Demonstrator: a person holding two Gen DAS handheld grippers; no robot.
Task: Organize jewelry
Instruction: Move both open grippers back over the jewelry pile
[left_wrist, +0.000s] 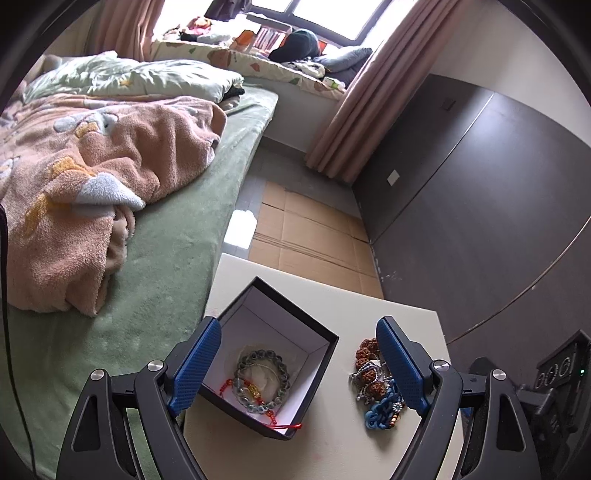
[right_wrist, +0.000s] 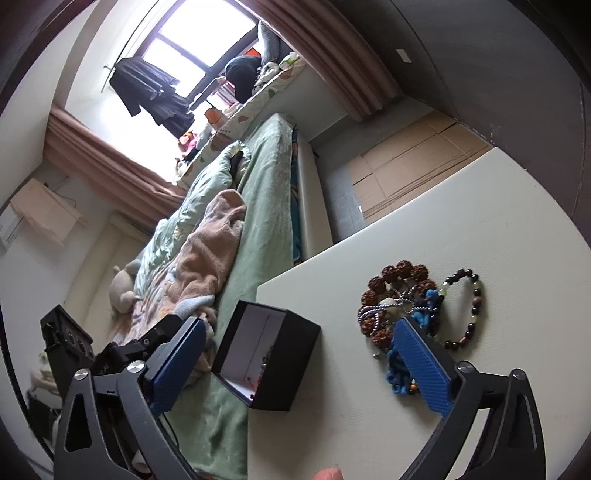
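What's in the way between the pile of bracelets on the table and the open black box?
Nothing visible. Bare table separates the bracelet pile from the black box, whose top is open. The right tool is open and empty.

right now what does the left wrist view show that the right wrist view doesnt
Only the left wrist view looks down into the box: a grey-green bead bracelet and a red cord bracelet lie on its floor. Only the right wrist view shows the dark and pale bead bracelet lying just beside the pile. Both show the box on the white table, the jewelry pile with brown seed beads, and a bed.
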